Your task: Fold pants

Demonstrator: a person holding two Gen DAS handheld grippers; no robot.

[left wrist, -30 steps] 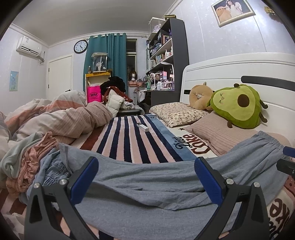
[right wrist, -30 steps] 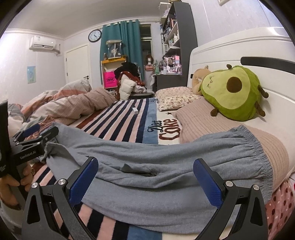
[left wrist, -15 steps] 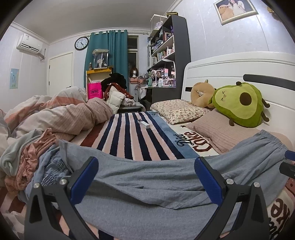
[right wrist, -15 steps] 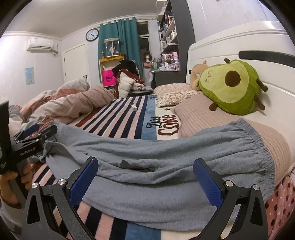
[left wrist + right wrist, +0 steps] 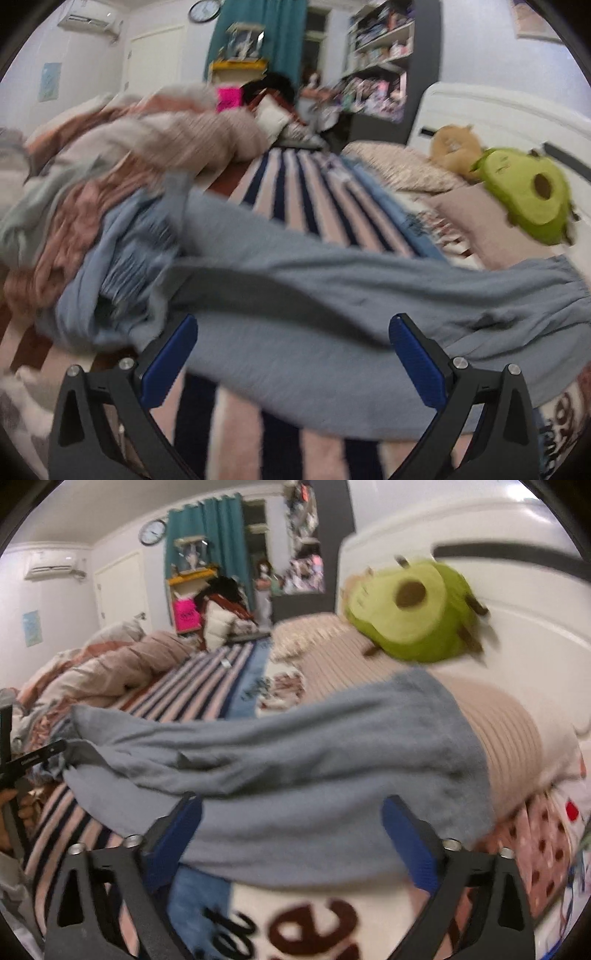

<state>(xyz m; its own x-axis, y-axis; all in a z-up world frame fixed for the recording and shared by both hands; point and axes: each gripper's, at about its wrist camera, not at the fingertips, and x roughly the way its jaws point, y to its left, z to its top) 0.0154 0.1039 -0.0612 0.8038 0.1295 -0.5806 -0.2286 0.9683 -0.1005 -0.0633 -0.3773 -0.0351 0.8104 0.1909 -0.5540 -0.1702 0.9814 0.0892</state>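
Both my grippers have dropped toward the pants (image 5: 332, 295) spread across the bed (image 5: 295, 192); left gripper (image 5: 293, 354) and right gripper (image 5: 291, 830) gape, gripping nothing. I'd pinch hem and waistband cleanly, single edge each.

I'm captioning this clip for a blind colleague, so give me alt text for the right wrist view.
Grey pants lie spread across a striped bed, their right end draped onto a ribbed pink pillow. The open right hand-held gripper frames their near edge without touching them. An avocado plush leans on the white headboard; the picture is motion-blurred.
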